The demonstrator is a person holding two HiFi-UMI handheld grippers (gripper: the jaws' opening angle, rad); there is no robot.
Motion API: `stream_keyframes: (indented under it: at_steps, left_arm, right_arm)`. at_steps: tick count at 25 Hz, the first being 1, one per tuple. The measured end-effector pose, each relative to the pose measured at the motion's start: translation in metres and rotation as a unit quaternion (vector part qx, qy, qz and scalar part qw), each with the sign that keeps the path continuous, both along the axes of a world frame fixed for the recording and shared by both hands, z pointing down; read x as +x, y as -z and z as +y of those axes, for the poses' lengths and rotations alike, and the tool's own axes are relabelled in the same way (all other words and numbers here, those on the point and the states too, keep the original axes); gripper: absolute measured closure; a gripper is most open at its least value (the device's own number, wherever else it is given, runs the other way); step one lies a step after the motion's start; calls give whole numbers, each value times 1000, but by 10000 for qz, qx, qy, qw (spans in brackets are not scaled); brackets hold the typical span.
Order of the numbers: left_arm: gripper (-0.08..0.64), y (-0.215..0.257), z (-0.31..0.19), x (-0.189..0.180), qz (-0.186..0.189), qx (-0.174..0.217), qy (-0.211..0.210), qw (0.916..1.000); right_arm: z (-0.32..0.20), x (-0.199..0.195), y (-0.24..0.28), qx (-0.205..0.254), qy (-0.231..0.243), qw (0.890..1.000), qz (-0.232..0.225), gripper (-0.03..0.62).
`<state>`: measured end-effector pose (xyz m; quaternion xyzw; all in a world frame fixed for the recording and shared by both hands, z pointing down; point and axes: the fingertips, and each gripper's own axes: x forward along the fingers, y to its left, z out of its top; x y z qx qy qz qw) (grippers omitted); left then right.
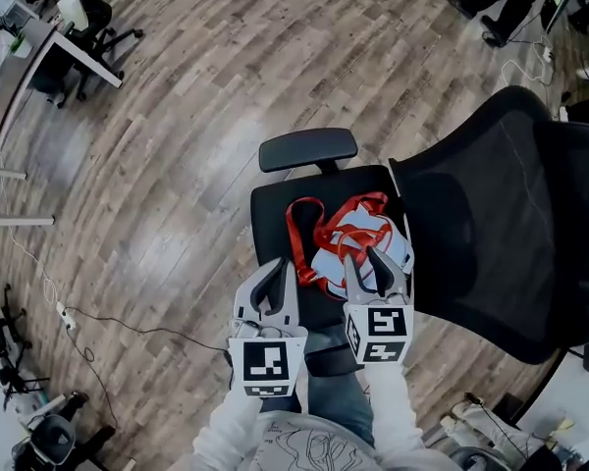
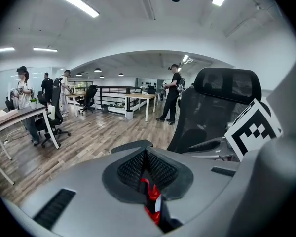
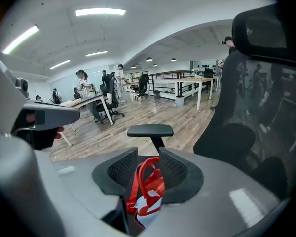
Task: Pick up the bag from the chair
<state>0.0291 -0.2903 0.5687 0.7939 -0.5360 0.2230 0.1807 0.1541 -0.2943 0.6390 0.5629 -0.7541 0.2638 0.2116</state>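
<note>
The bag (image 1: 361, 243) lies on the chair (image 1: 273, 214) seat (right half). The left hand-held gripper (image 1: 287, 266) is closed on its red strap (image 2: 150, 195); the right hand-held gripper (image 1: 361, 261) is open, straddling the bag.

Centre frame, the bag (image 1: 358, 243) lies on the chair seat (image 1: 275, 214); armrest (image 1: 307, 149) above it, backrest (image 1: 491, 234) at right.

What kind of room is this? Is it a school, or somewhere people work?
It looks like a big open office where people work. There are desks, rolling office chairs on a wooden floor, and strip lights on the ceiling.
</note>
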Motion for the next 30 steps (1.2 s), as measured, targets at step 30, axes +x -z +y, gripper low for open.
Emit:
stream_keyframes:
  at_steps: [30]
  left_arm:
    - [554,-41,20,-64,-186,-412,618,9971]
  right_arm:
    - [-17,-31,-107,-2593,280,9631,672,471]
